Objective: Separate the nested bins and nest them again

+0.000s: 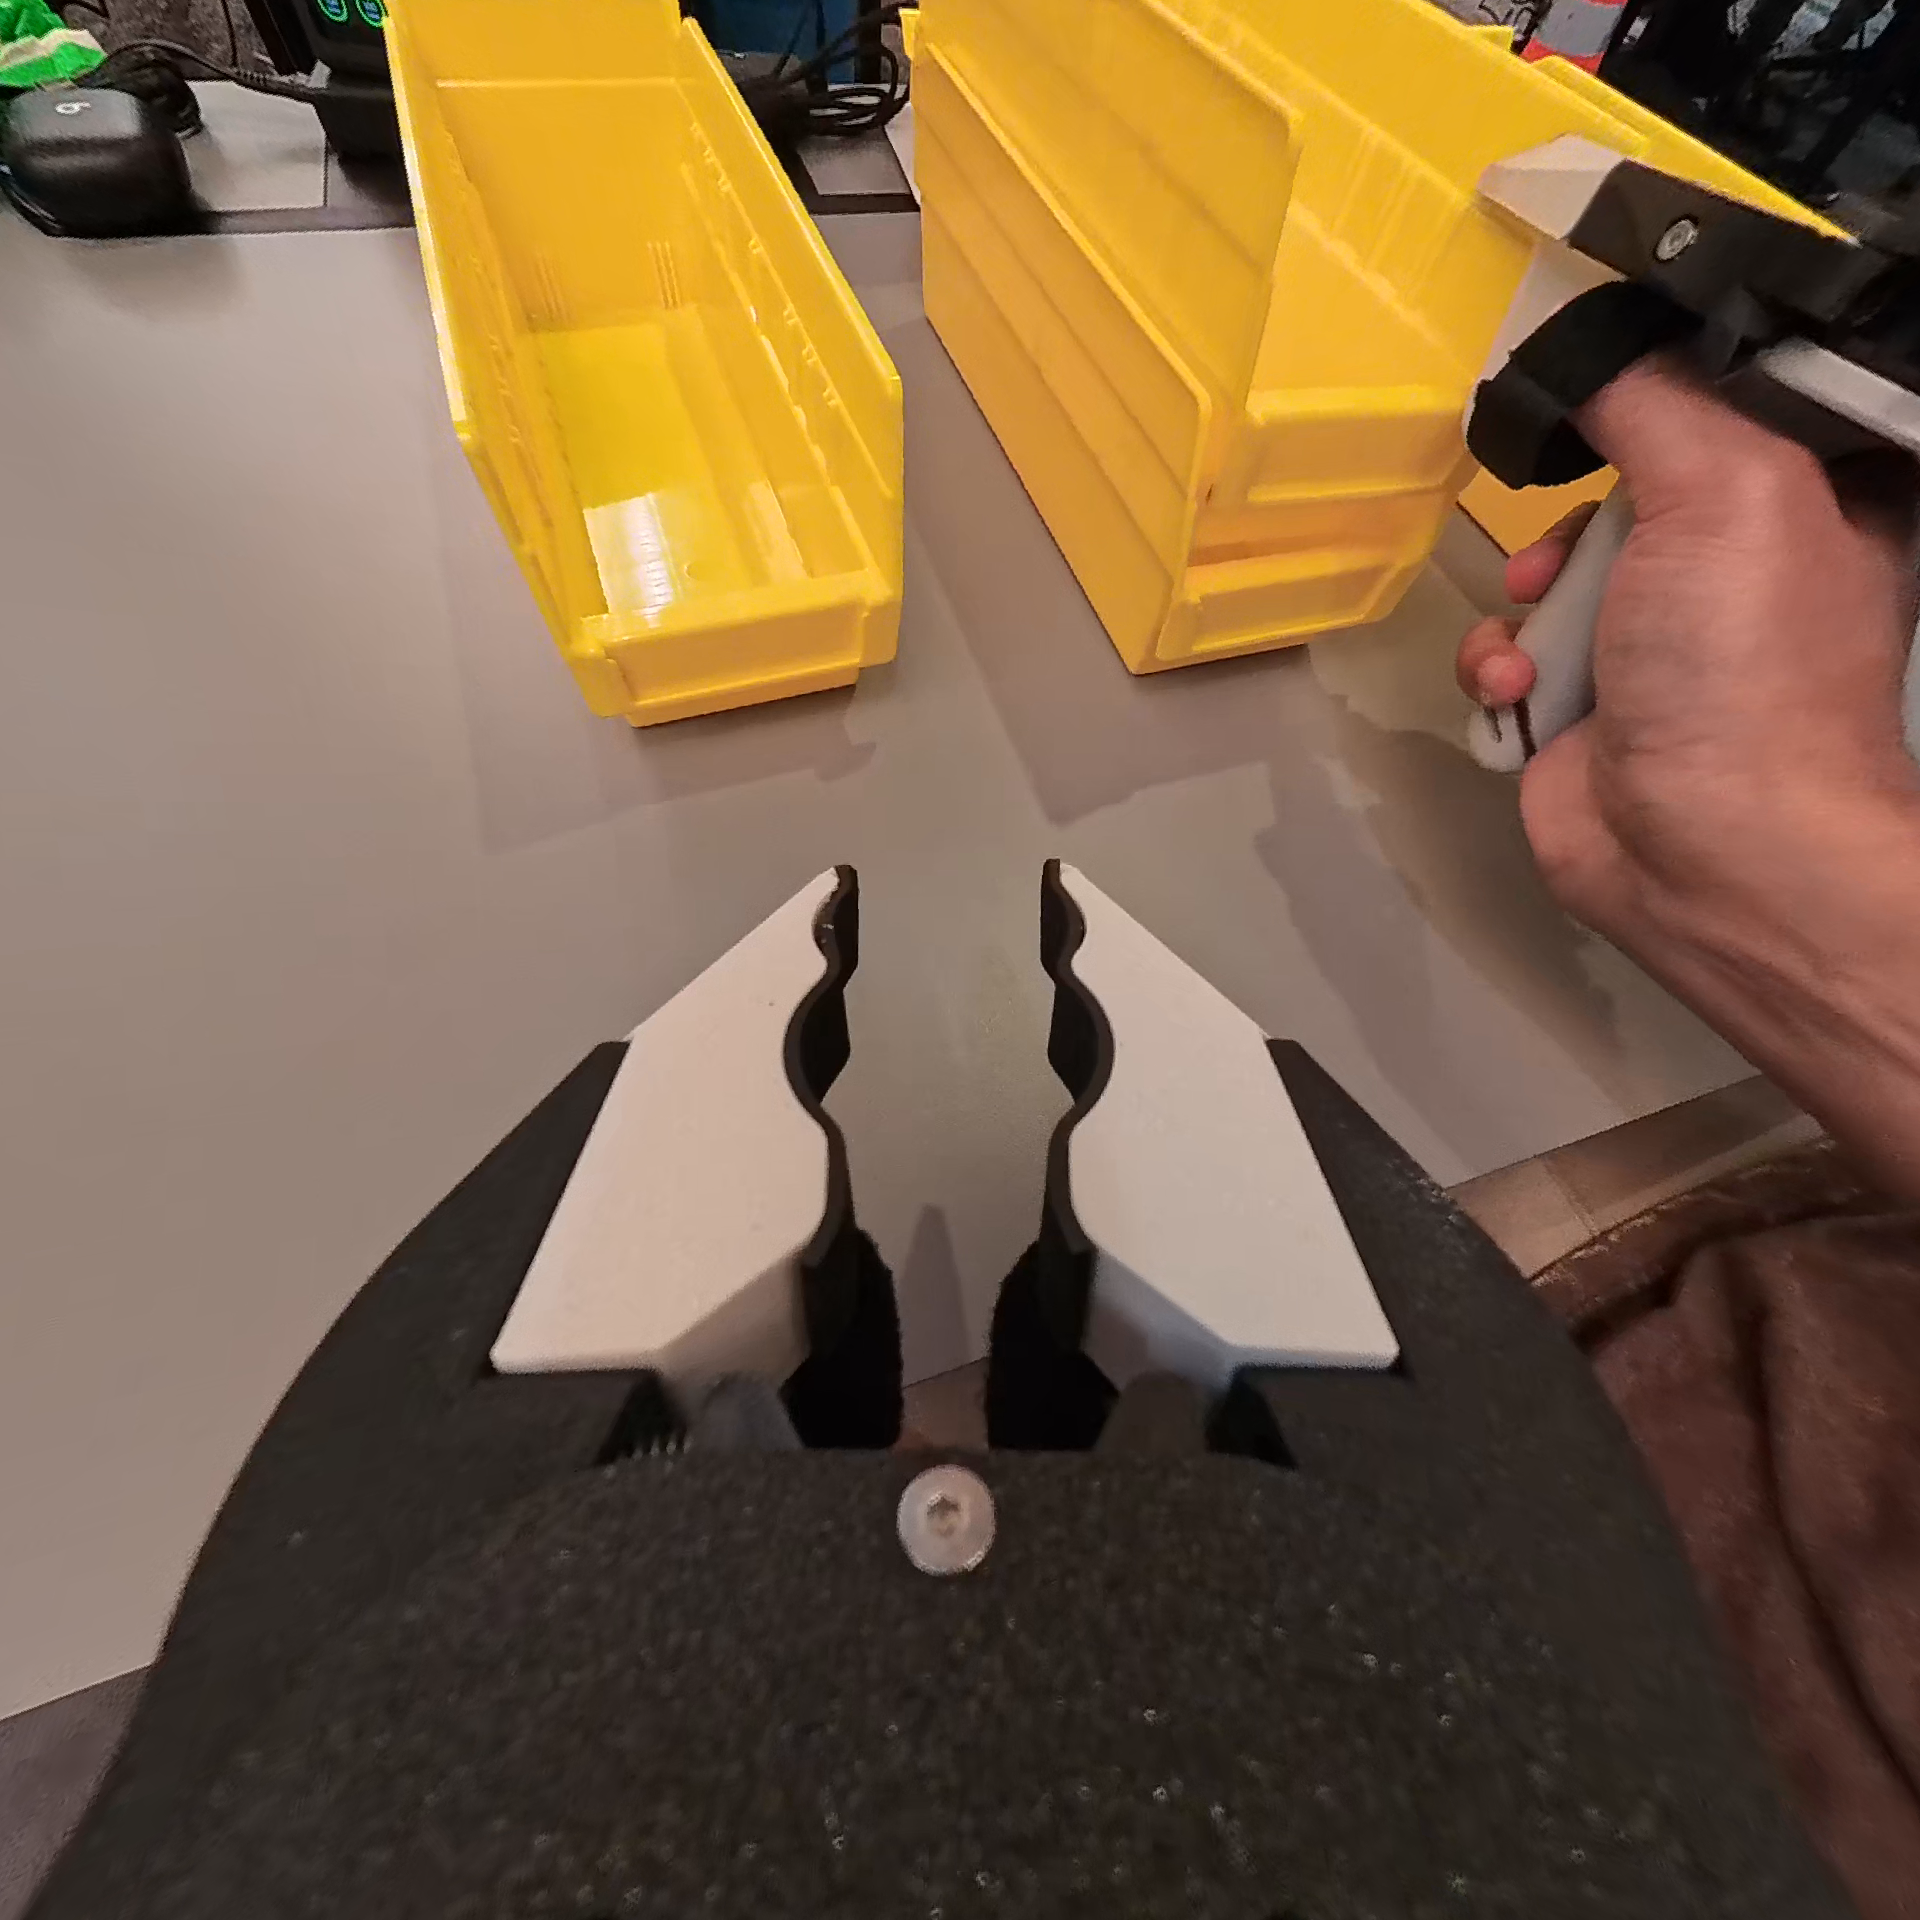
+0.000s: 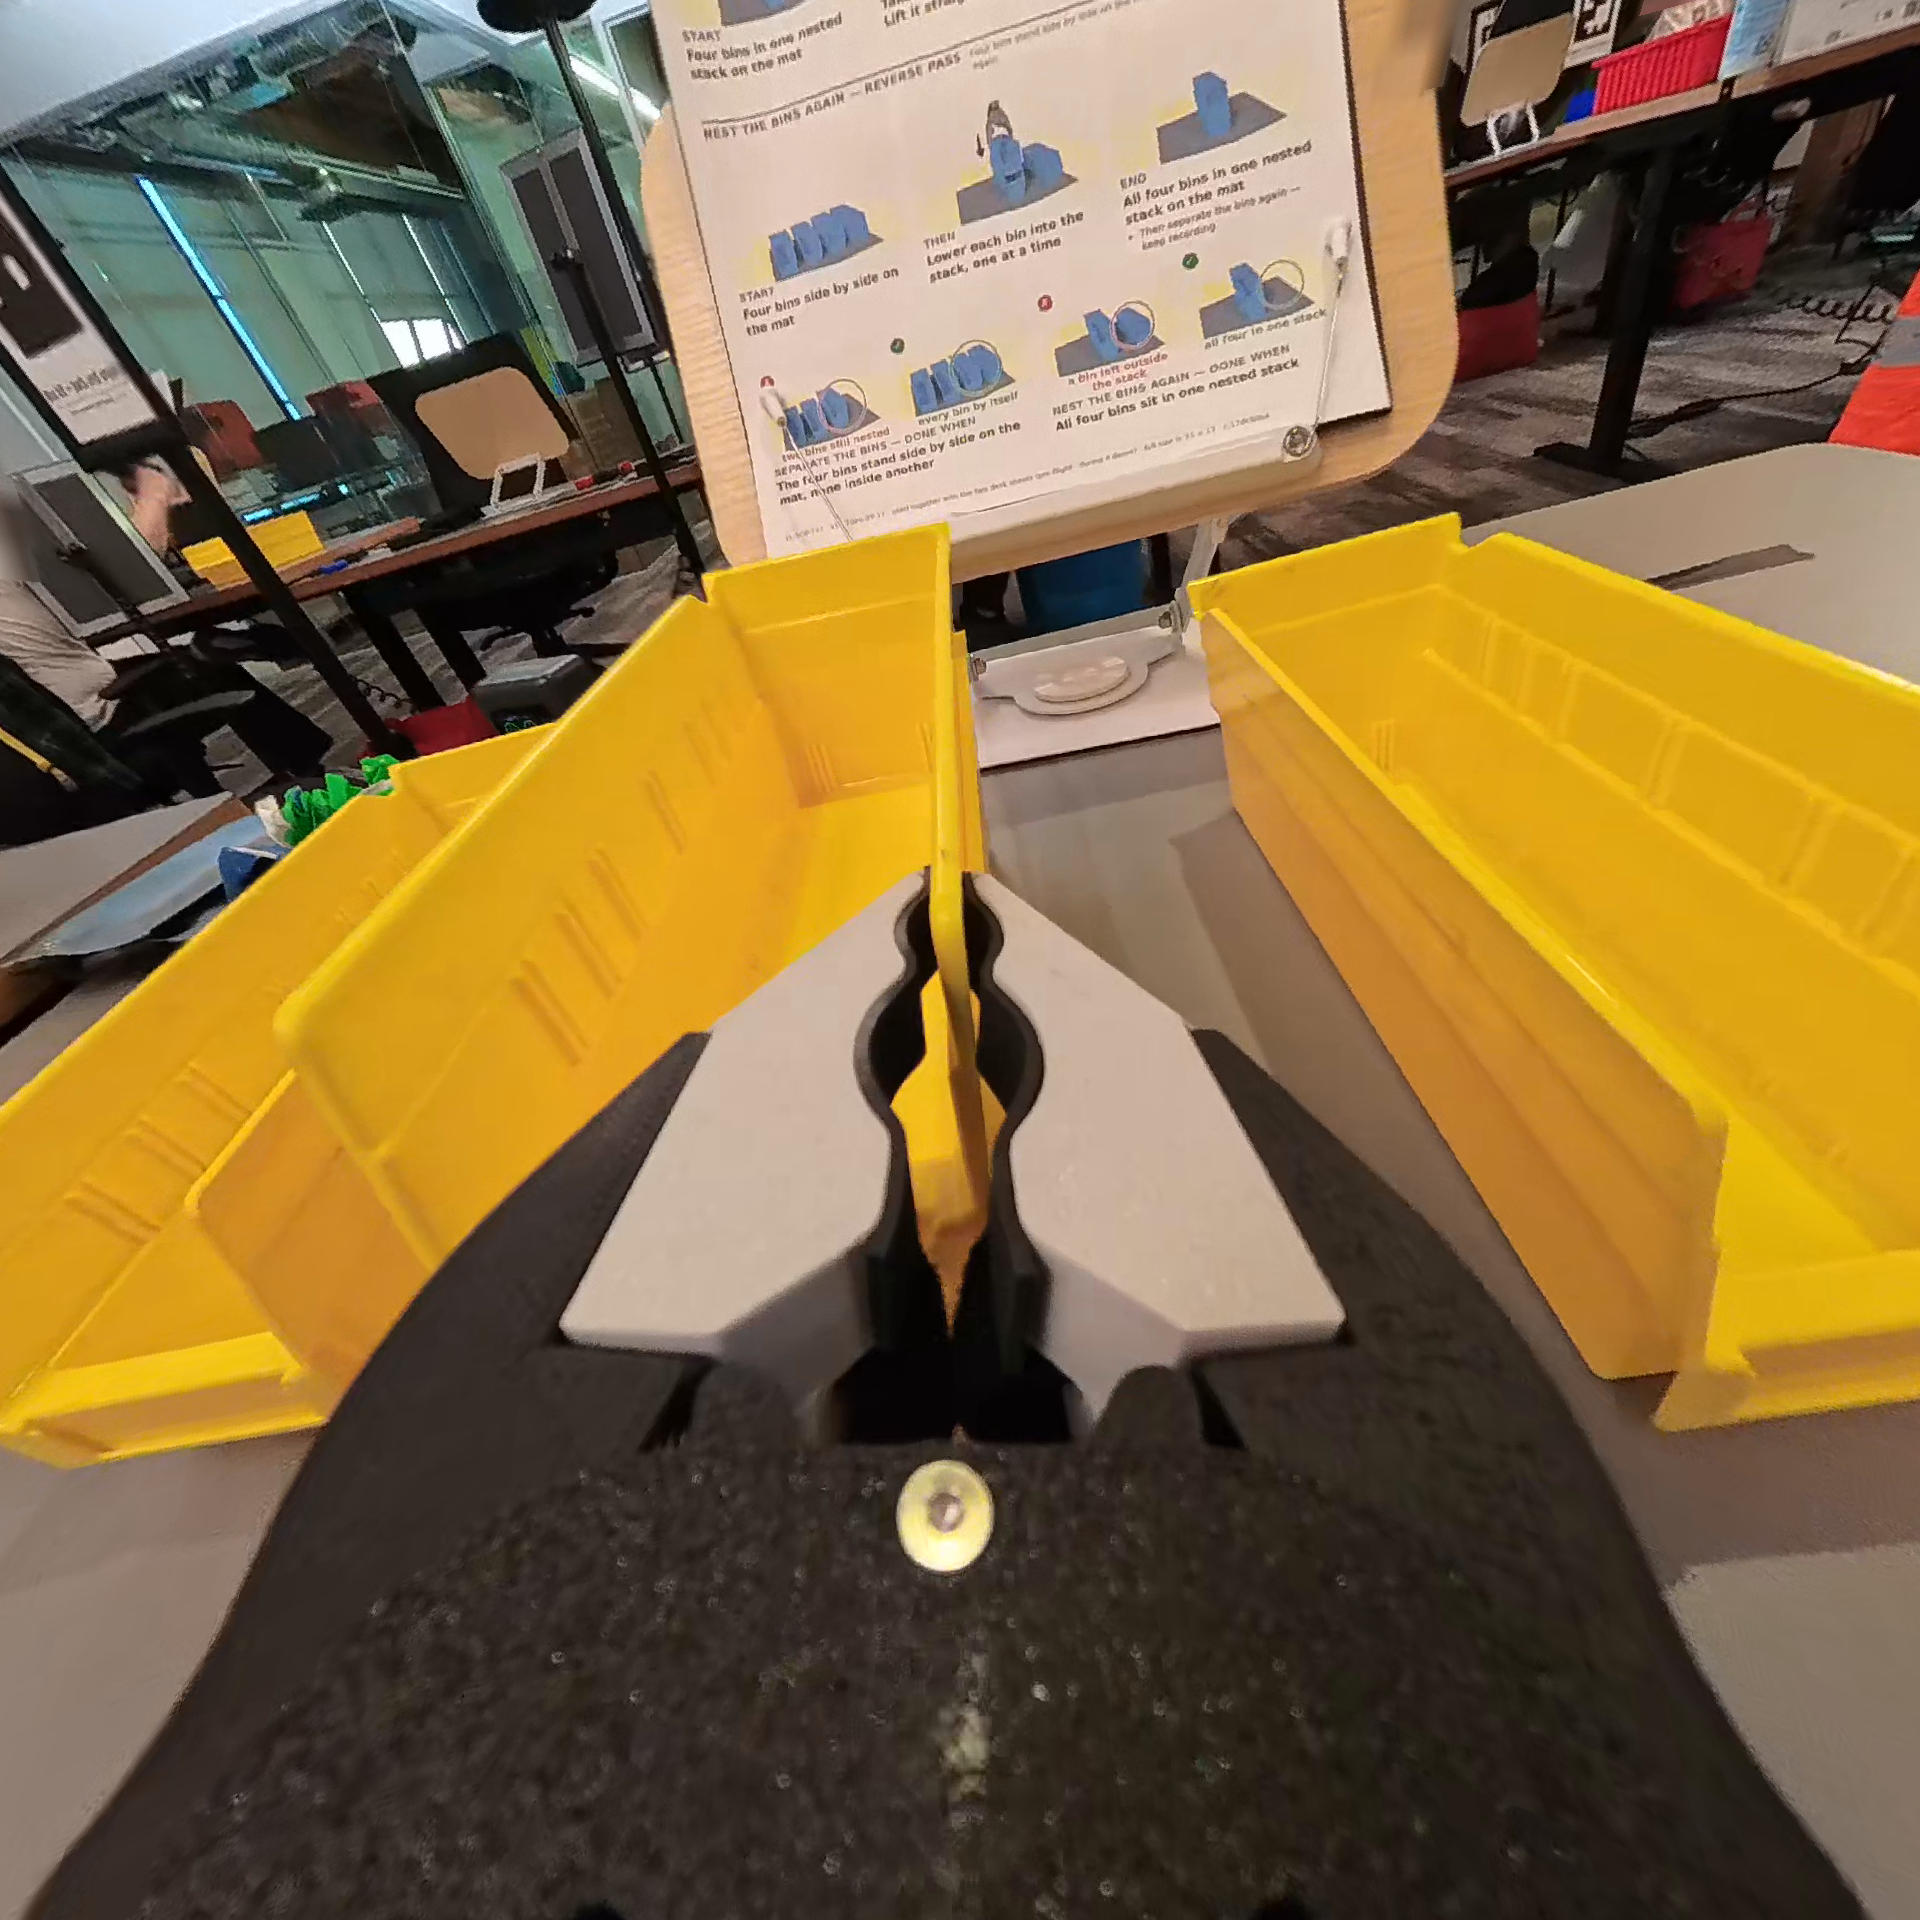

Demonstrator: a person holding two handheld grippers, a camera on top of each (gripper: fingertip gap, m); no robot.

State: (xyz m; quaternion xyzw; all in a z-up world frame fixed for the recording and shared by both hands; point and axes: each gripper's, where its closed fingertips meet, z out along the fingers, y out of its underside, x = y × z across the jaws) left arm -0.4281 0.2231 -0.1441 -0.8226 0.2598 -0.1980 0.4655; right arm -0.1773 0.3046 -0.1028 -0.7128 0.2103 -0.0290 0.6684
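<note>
Currently right gripper [image 2: 948,914] pinching side wall of raised yellow bin [image 2: 665,935], frame centre, above nested stack [image 2: 156,1195] lower left. Left gripper [image 1: 950,883] spread, empty, over grey table [image 1: 260,831]. Keep bin level, lift straight; separate bin [image 2: 1558,883] right.

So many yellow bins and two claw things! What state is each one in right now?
Left gripper: open, empty, above the table.
Right gripper: shut on the raised bin's side wall.
Raised bin: tilted, in the nested stack.
Nested stack: on the table, not separated.
Left bin: alone, upright, empty.
Right bin: alone, upright, empty.
</note>
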